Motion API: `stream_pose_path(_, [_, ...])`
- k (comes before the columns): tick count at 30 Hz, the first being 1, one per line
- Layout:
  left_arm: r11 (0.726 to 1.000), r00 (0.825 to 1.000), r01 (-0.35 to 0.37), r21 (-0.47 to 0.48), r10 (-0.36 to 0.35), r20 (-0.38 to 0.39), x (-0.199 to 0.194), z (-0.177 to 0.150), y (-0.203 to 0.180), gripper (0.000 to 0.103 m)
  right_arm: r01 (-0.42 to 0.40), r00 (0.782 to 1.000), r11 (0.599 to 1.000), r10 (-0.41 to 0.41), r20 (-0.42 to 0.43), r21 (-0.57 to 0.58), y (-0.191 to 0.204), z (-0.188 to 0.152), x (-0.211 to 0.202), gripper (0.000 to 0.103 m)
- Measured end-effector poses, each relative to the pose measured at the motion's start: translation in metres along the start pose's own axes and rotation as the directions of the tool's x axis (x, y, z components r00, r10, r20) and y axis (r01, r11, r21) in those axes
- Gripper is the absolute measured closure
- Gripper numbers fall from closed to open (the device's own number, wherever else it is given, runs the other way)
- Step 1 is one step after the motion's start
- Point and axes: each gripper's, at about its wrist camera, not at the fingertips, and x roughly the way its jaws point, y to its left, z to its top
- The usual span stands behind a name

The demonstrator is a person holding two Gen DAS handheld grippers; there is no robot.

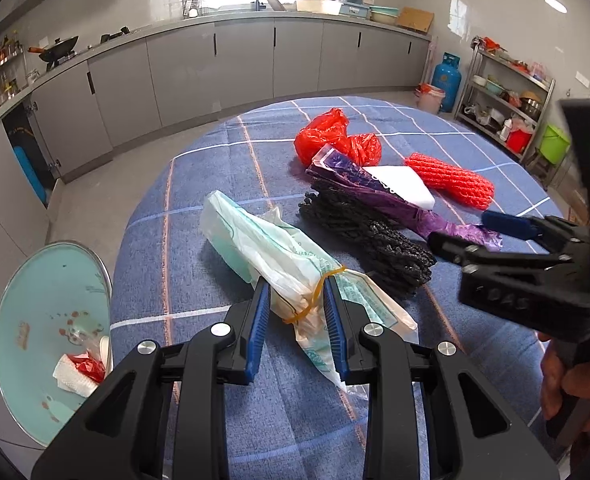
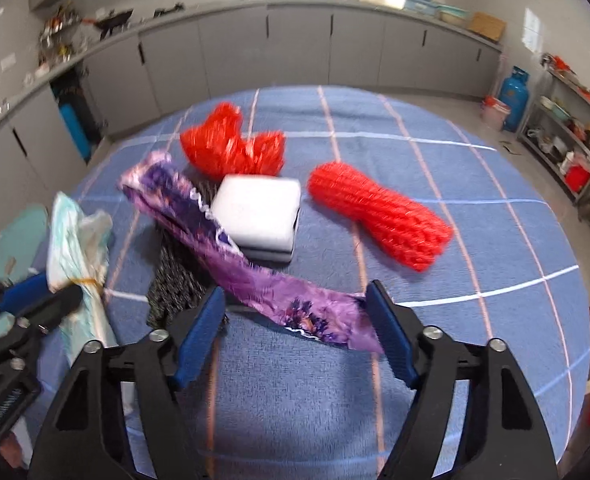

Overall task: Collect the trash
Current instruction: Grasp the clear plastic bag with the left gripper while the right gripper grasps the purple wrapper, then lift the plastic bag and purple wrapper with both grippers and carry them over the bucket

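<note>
A blue checked counter (image 1: 199, 184) carries scattered trash. The left gripper (image 1: 297, 316) is clamped on a white plastic bag (image 1: 279, 256) bound with a rubber band, at the counter's near edge. The right gripper (image 2: 299, 328) has its jaws apart around the tail of a purple wrapper (image 2: 231, 248) — not yet pinching it. A teal bin (image 1: 43, 320) sits below the counter's left edge. Risk: the thin wrapper may slip free, or drag the white foam block (image 2: 257, 210) it lies against.
</note>
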Motion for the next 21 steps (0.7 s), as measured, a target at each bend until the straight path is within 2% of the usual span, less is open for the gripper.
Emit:
stream_pose_path(5, [1.000,1.000,-0.016,0.007,0.016,-0.003,-0.001,0.000,-0.001,0.075,0.021,1.000,1.000,-0.021,-0.018,-0.017,0.004,-0.009,0.006,0.053])
stream_pose_path(7, [1.000,1.000,-0.021,0.007,0.021,-0.003,-0.001,0.000,-0.004,0.075,0.014,1.000,1.000,-0.014,-0.015,-0.016,0.005,-0.012,0.004,0.064])
stream_pose_path(10, [1.000,1.000,-0.024,0.003,0.024,0.002,-0.006,0.000,-0.004,0.075,0.026,1.000,0.999,-0.026,-0.001,-0.028,0.008,-0.017,-0.005,0.073])
stream_pose_path(14, [1.000,1.000,-0.026,0.009,0.026,0.015,-0.013,0.000,-0.006,0.075,-0.002,1.000,1.000,0.001,0.030,0.019,0.006,-0.023,-0.024,0.085])
stream_pose_path(15, [1.000,0.999,-0.025,0.009,0.025,0.020,-0.015,0.001,-0.007,0.075,-0.009,0.999,1.000,0.008,0.037,0.027,0.006,-0.023,-0.029,0.092])
stream_pose_path(21, [1.000,0.998,-0.021,0.019,0.019,0.060,-0.033,0.001,-0.008,0.075,-0.054,0.995,0.997,0.048,0.091,0.063,0.011,-0.030,-0.063,0.094])
